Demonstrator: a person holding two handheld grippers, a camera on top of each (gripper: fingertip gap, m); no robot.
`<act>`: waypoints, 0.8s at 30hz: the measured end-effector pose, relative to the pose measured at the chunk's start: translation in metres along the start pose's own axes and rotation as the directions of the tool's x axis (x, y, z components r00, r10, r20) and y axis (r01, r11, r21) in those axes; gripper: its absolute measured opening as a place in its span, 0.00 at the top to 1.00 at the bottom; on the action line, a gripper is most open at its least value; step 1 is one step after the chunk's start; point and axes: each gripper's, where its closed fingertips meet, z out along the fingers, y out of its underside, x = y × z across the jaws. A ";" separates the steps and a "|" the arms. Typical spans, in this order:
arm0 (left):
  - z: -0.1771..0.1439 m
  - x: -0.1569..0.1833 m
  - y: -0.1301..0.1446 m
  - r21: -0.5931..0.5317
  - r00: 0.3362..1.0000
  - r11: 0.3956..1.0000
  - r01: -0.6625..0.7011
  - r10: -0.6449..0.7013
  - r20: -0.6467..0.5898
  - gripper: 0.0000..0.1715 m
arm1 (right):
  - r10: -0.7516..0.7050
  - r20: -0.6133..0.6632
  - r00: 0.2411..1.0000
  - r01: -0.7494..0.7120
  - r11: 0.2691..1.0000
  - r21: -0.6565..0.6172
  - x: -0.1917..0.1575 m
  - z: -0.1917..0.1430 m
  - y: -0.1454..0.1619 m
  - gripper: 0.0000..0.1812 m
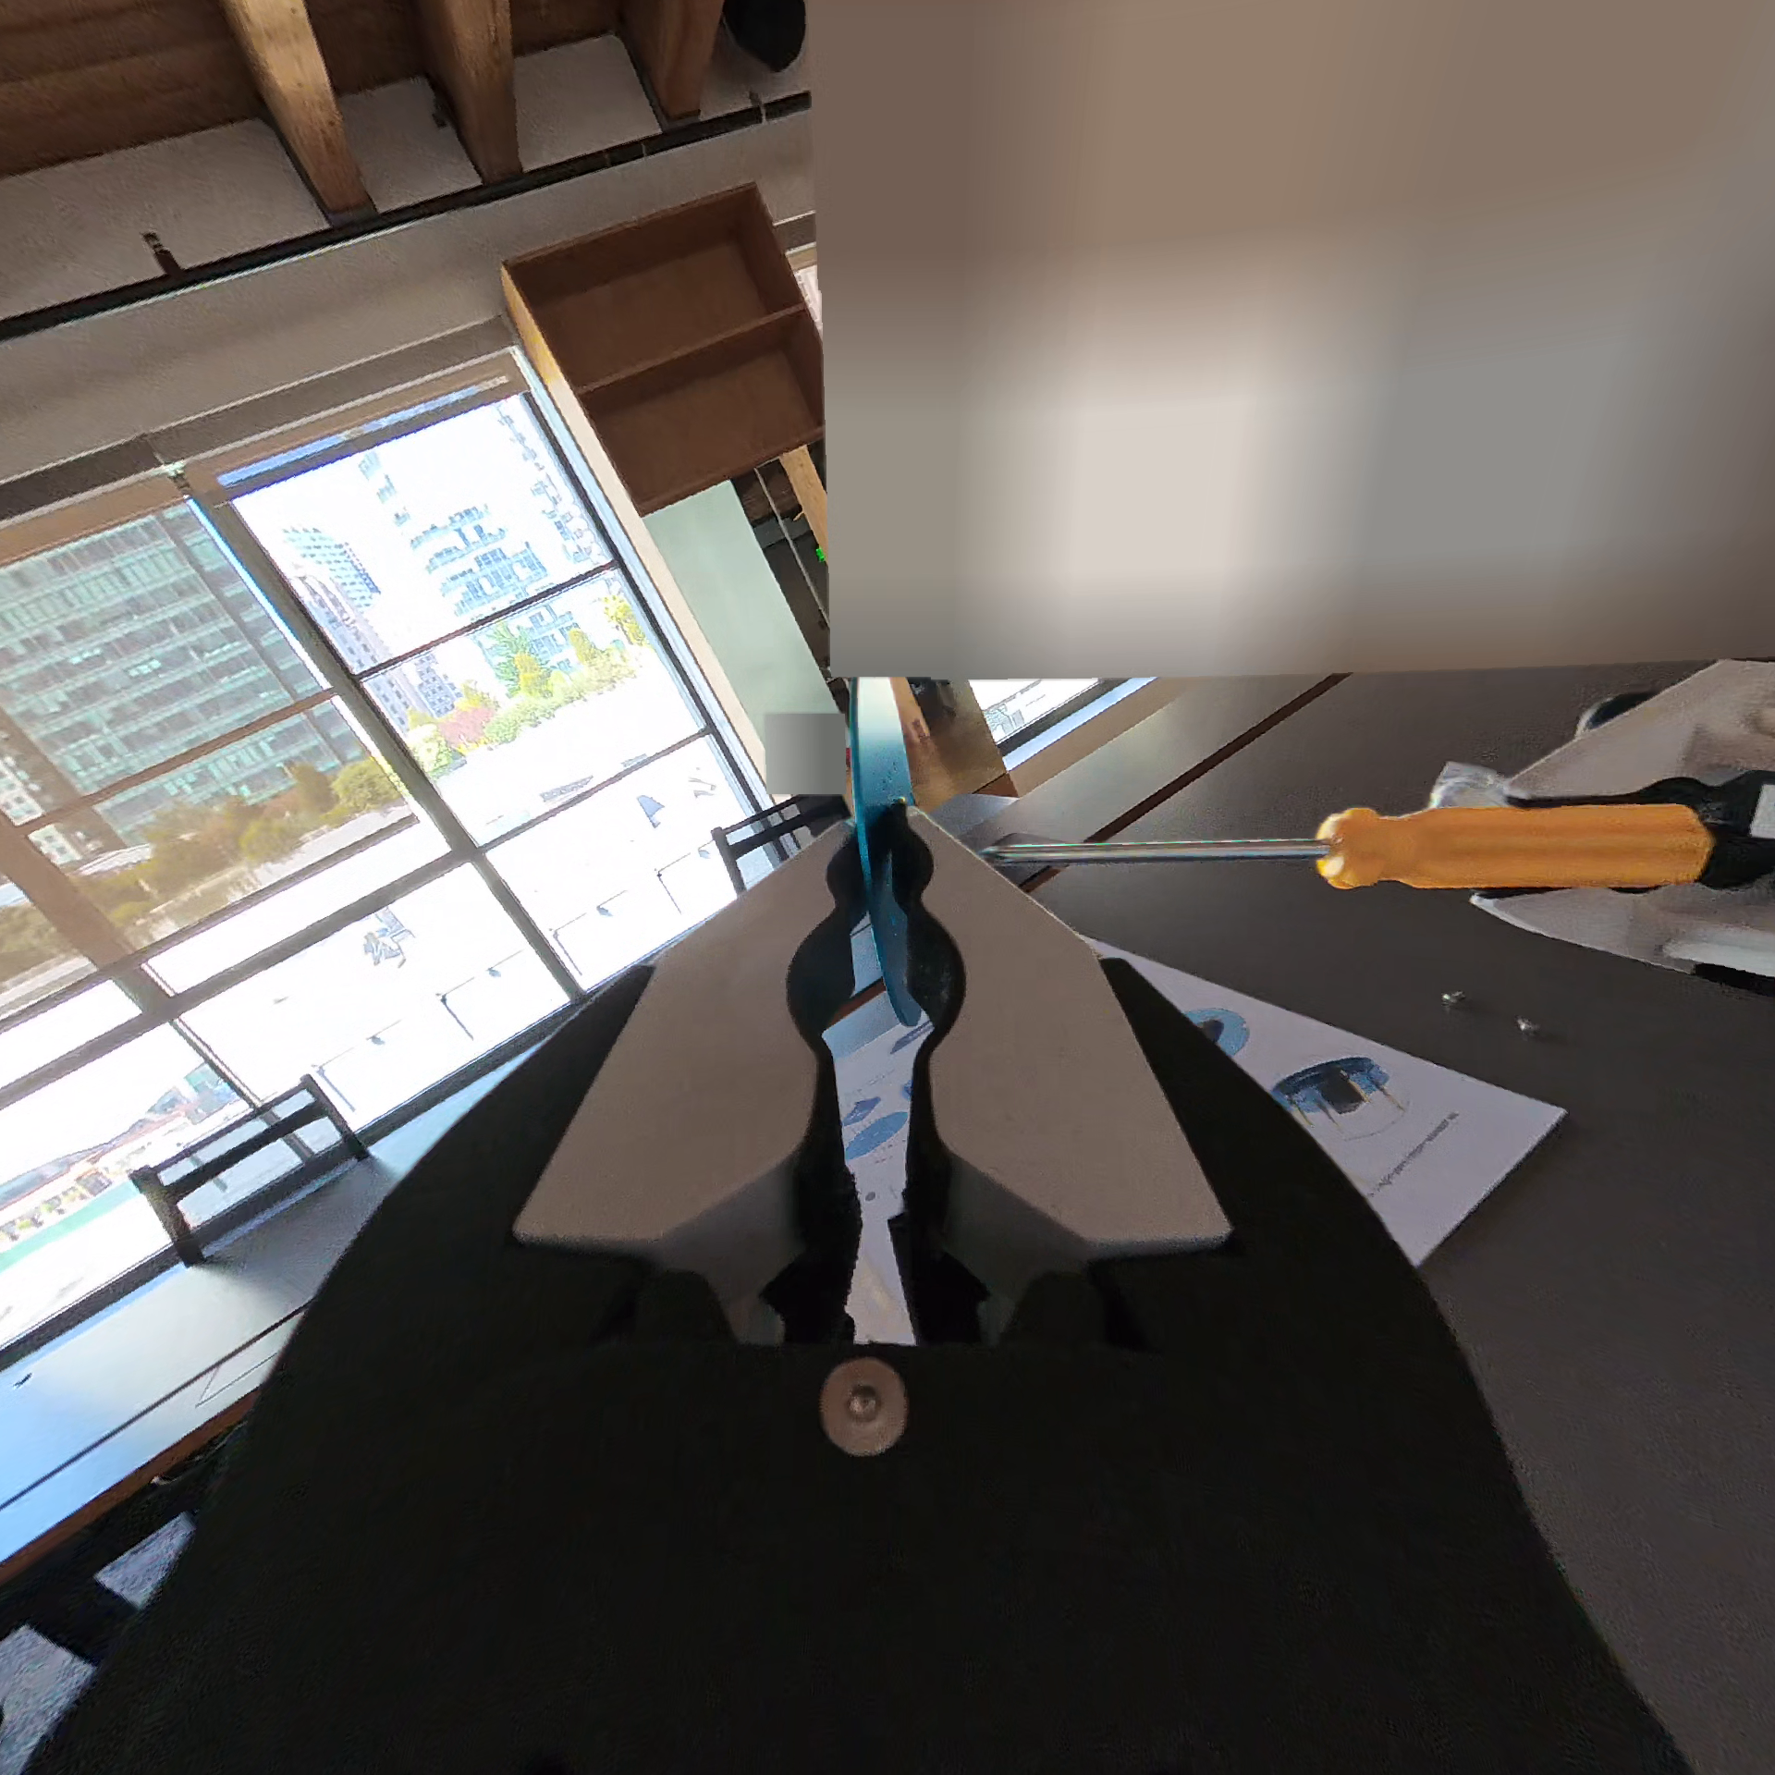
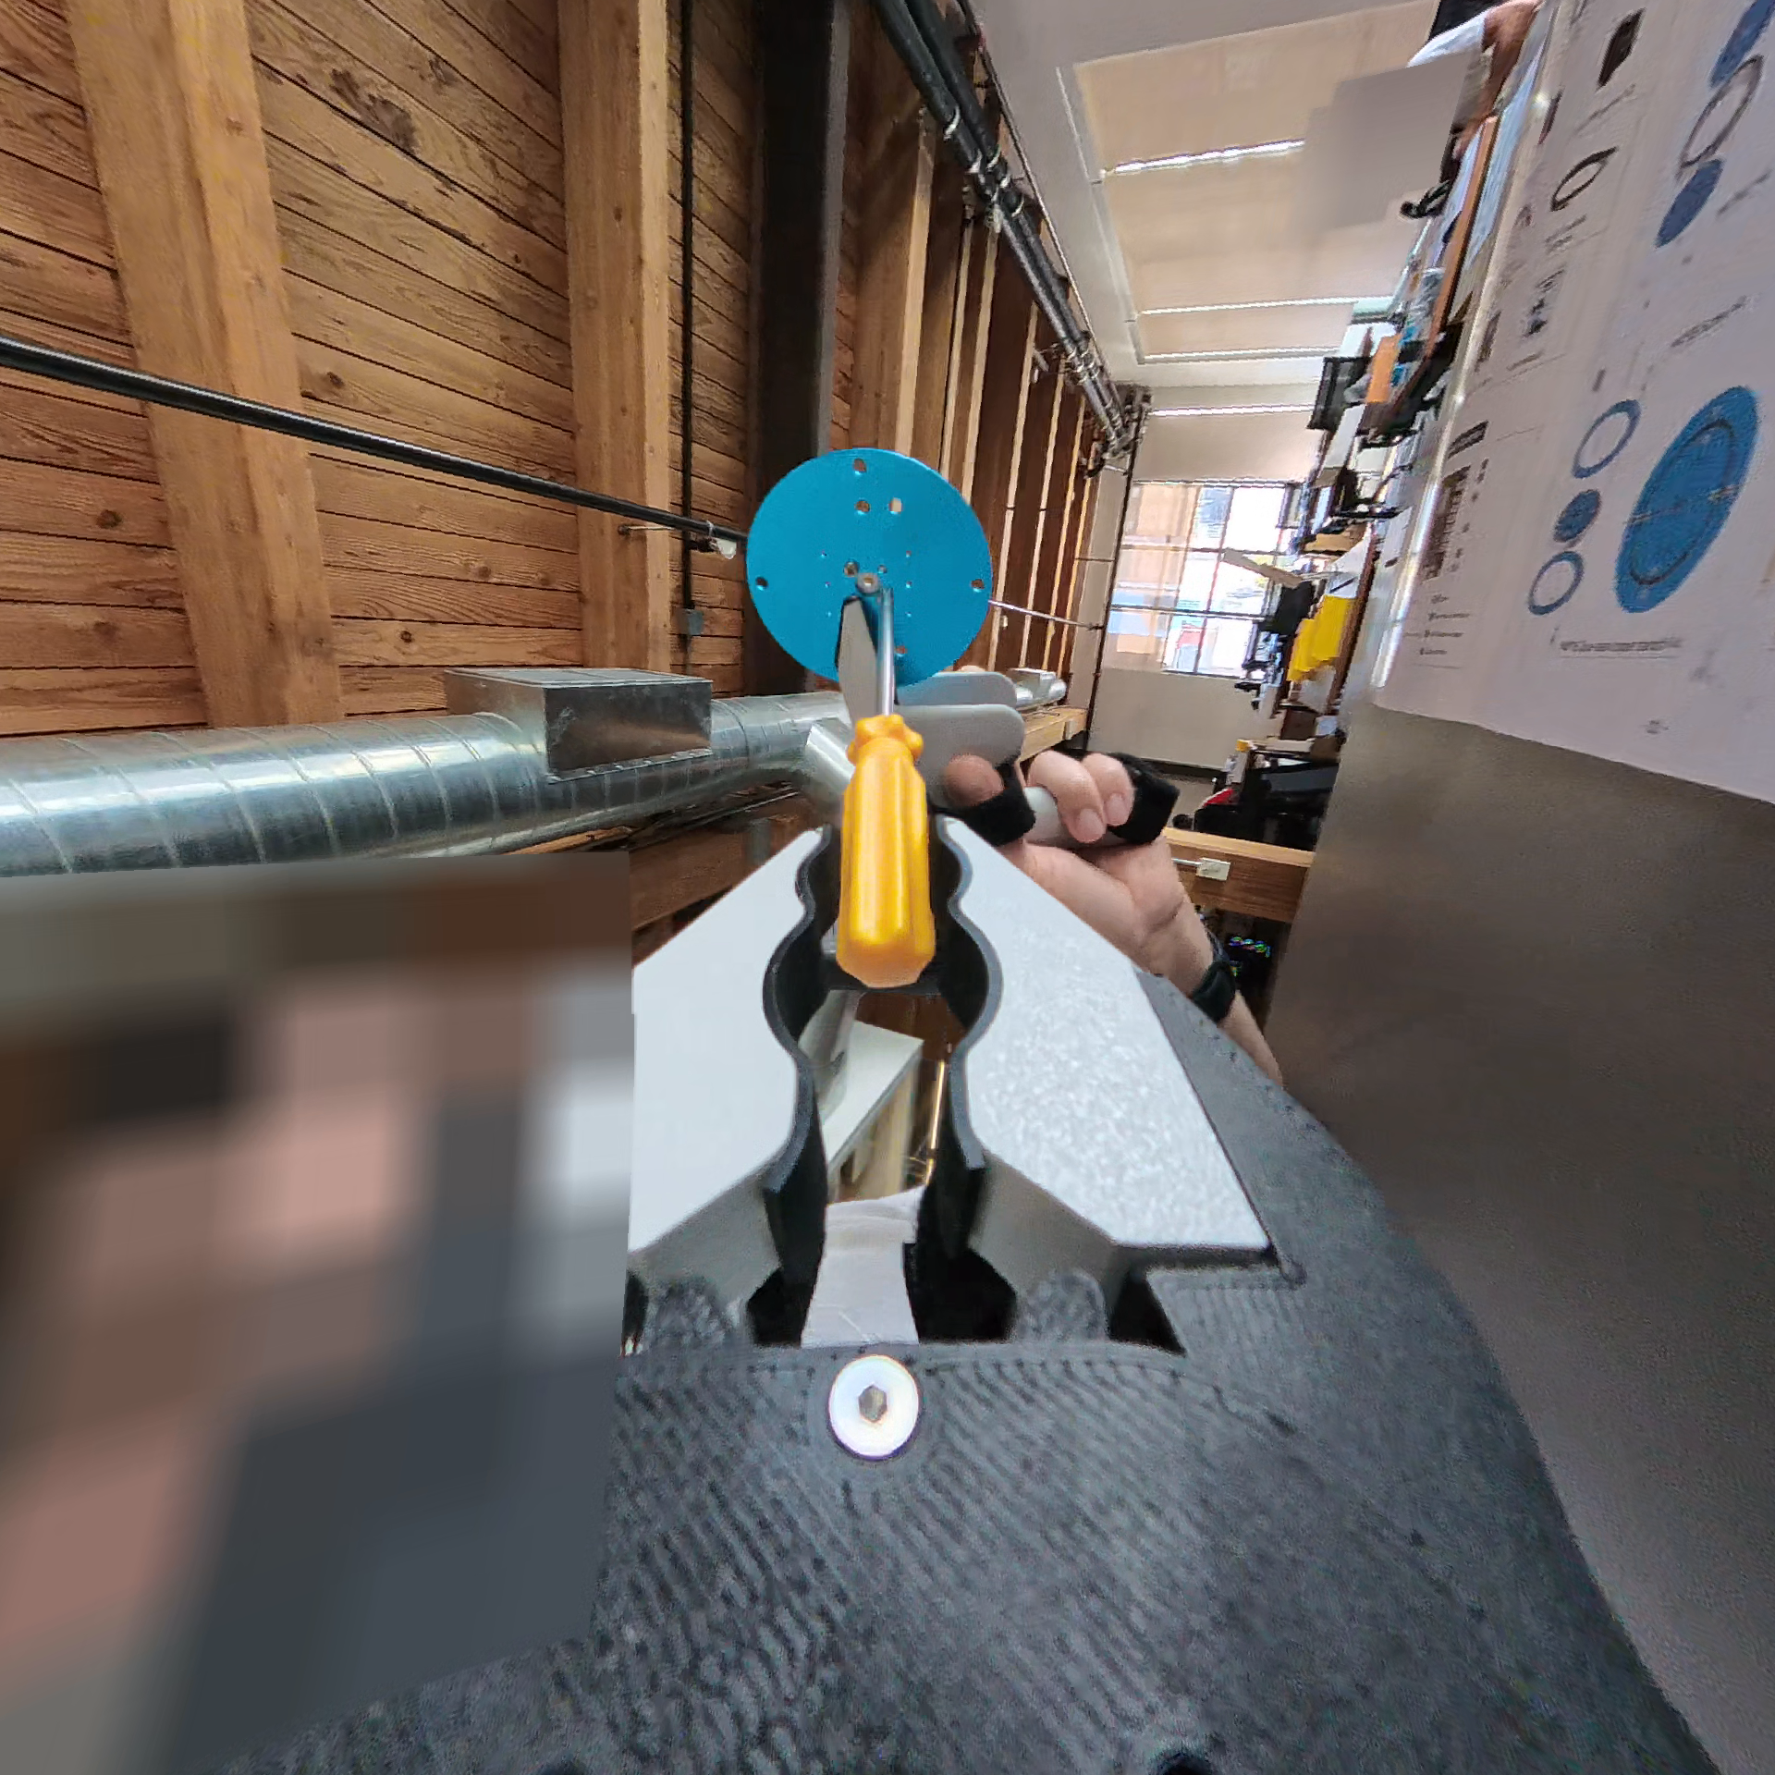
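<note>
Left gripper (image 1: 888,864): fingers nearly closed, clamping one blue disc (image 1: 876,768) edge-on at the tips; the disc stands out past the tips toward 12 o'clock. Right gripper (image 2: 884,922): fingers closed on the yellow handle of one screwdriver (image 2: 884,845), shaft running toward 12 o'clock.

In the right wrist view, the screwdriver tip meets one screw (image 2: 867,580) near the disc's centre. The disc's face shows many small holes, too fine to count. At 1 o'clock from the handle, one hand (image 2: 1095,836) grips the left gripper's grey handle.

In the left wrist view, the screwdriver comes in from 3 o'clock, its shaft level, the tip hidden behind the right finger's tip. Below it, one printed sheet (image 1: 1345,1143) lies on the dark table (image 1: 1441,960). Two loose screws (image 1: 1489,1013) lie on the table at 4 o'clock, just beyond the sheet.

Farther off: one wooden shelf unit (image 1: 672,355) at 11 o'clock, one large window (image 1: 336,720) at 9 o'clock.
</note>
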 end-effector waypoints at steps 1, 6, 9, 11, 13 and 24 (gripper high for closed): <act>0.001 -0.003 0.005 -0.026 1.000 0.999 0.020 -0.020 -0.002 0.99 | -0.022 -0.006 1.000 0.022 1.000 -0.006 0.000 0.000 0.000 0.91; 0.009 0.006 0.029 -0.144 0.969 0.966 0.215 -0.229 -0.093 0.99 | -0.731 -0.199 0.652 0.704 0.682 -0.200 -0.002 0.001 -0.008 0.91; 0.012 0.013 0.042 -0.202 0.962 0.954 0.223 -0.249 -0.114 0.99 | -0.977 -0.213 -0.006 0.904 0.086 -0.419 -0.011 0.000 -0.008 0.91; 0.013 0.019 0.051 -0.252 0.944 0.931 0.264 -0.304 -0.131 0.99 | -0.935 -0.165 -0.313 0.824 -0.181 -0.536 -0.005 -0.001 -0.007 0.91; 0.014 0.022 0.056 -0.282 0.926 0.911 0.300 -0.349 -0.142 0.99 | -0.877 -0.105 -0.468 0.742 -0.325 -0.587 0.001 -0.001 -0.003 0.91; 0.015 0.025 0.064 -0.333 0.861 0.847 0.415 -0.484 -0.157 0.99 | -0.617 0.048 -0.786 0.426 -0.596 -0.681 0.010 -0.003 -0.003 0.91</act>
